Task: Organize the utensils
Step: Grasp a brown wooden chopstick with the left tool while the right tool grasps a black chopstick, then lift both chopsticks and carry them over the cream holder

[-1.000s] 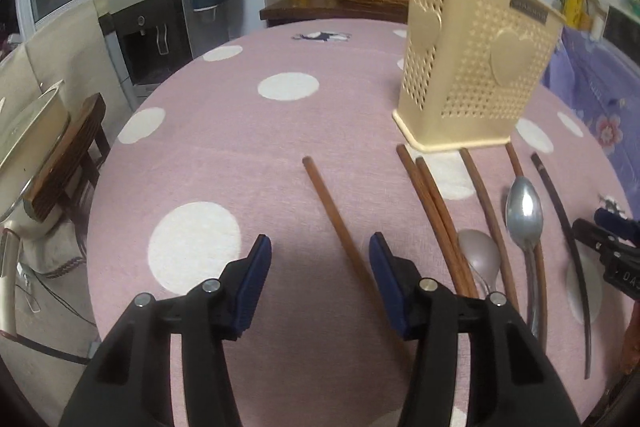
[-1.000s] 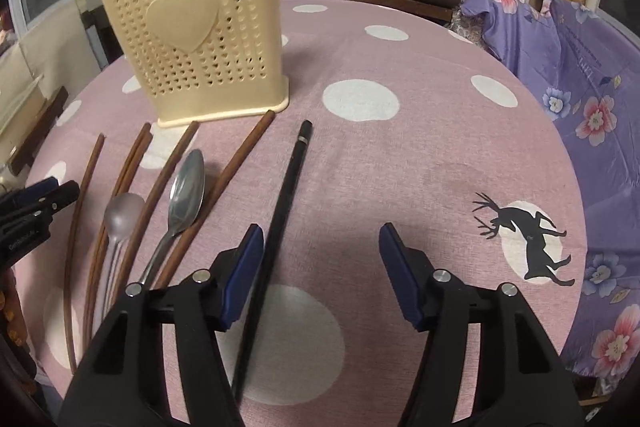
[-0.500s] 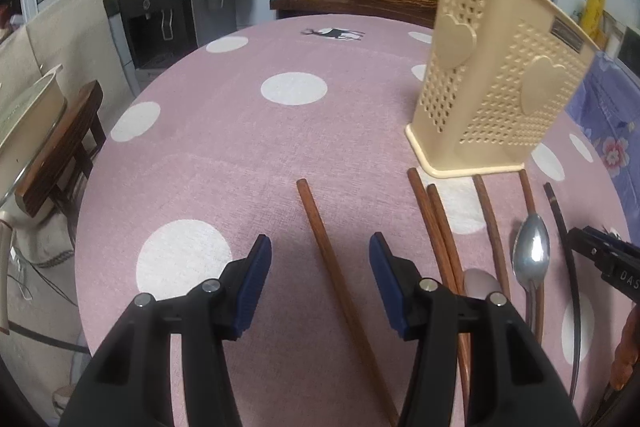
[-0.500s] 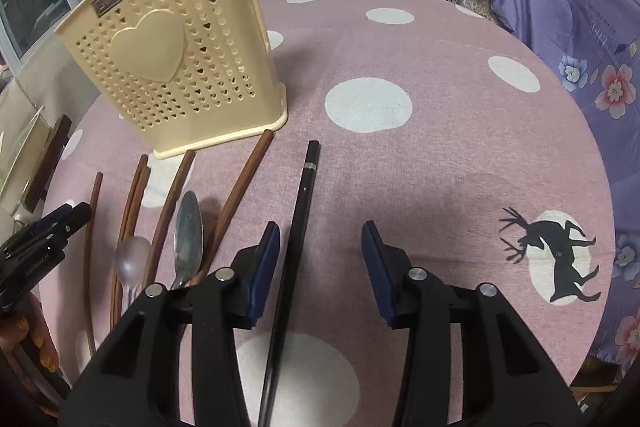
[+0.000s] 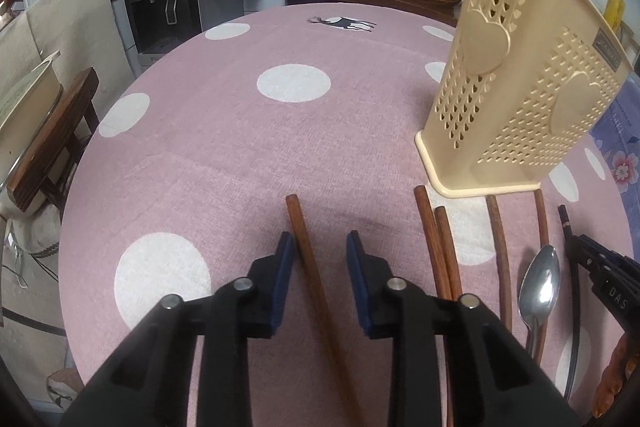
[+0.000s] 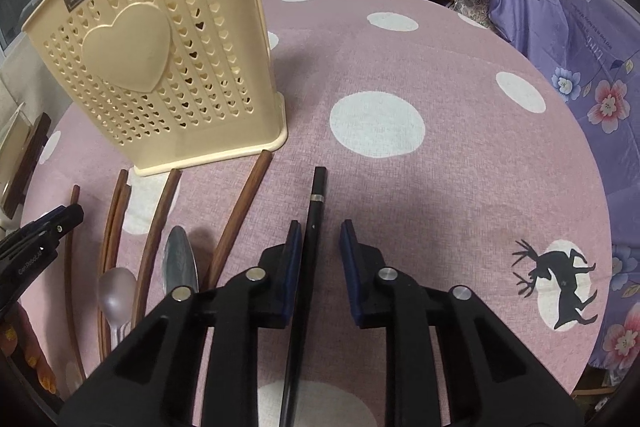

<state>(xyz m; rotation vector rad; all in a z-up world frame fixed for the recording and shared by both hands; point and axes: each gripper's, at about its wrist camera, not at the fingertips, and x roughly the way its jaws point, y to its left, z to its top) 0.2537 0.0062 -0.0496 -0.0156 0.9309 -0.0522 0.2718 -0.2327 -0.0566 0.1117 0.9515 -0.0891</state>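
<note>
Both grippers are at the pick-up stage, each straddling one chopstick that lies flat on the pink polka-dot tablecloth [image 5: 224, 131]. The left gripper [image 5: 320, 247] has its jaws apart, with the outermost brown chopstick [image 5: 304, 239] running between them; the stick sits close against the left pad, with a clear gap to the right pad, so nothing is gripped. The right gripper [image 6: 318, 239] is likewise released: the black chopstick [image 6: 314, 211] passes between its jaws, near the left pad and apart from the right one. The cream perforated utensil holder [image 6: 160, 67] stands upright on the cloth just beyond the far tips of the utensils; whether it has inner compartments cannot be seen from either view. The remaining items lie in a row between the two grippers: a touching pair of brown chopsticks [image 5: 438, 243], further single brown chopsticks, a metal spoon [image 5: 540, 287] and a pale translucent spoon [image 6: 116, 293]. None of these appears to be in the holder yet, so the task is judged to be at an early stage. The next move calls for closing each pair of jaws squarely on its stick, since both sticks sit off-centre and could roll or skew as the pads meet. Each stick then needs lifting clear, turning upright and lowering into the holder's open top.
</note>
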